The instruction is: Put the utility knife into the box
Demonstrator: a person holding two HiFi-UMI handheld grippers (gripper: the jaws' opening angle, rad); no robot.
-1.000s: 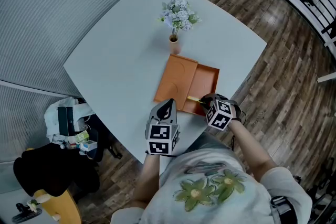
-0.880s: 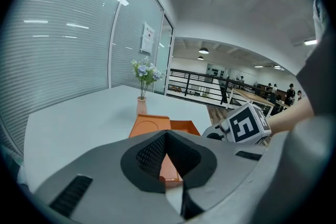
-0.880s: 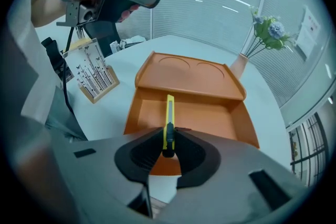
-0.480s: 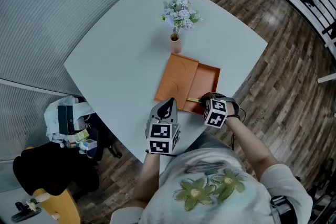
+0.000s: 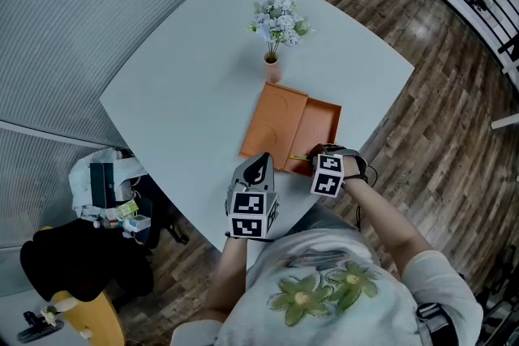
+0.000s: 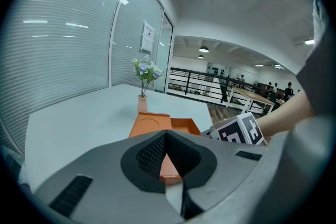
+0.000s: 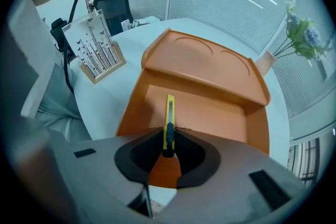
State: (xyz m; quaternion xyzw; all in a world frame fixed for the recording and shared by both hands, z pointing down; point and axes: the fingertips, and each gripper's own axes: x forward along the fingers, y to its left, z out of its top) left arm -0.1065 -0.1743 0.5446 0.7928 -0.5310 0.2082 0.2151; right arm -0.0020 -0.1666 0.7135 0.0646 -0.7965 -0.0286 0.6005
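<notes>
One utility knife is pinched in the right tongs over the open box for lowering; left tongs idle, closed, empty.

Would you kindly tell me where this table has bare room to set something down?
The table is bare left of the vase and orange box, and right of the vase toward the right corner. The near edge is crowded: left tongs and right tongs hover at the box.
</notes>
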